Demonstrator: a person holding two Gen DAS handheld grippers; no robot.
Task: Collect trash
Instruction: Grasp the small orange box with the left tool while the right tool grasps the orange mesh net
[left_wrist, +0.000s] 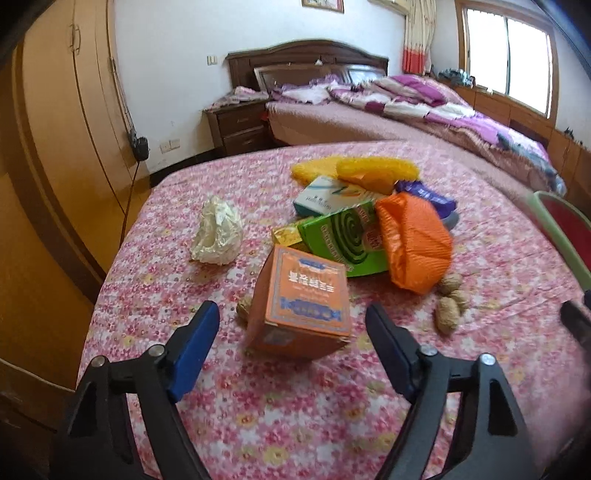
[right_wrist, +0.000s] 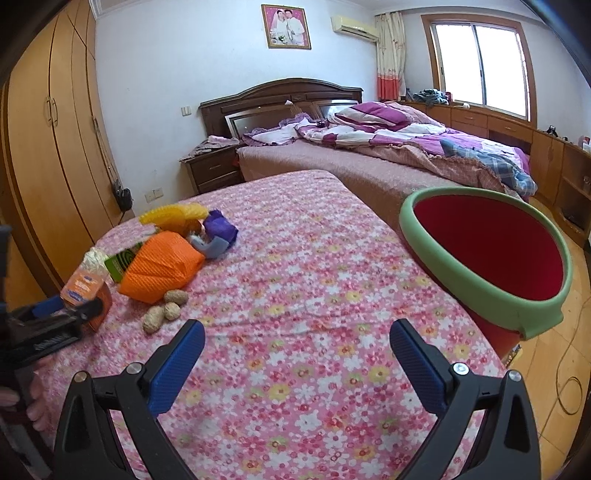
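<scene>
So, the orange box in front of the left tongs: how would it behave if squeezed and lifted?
The orange box looks like thin printed cardboard, so it is probably light and may dent under firm pressure. Its flat faces should not roll. It sits tilted on the soft flowered cloth, so a nudge could tip it.
</scene>
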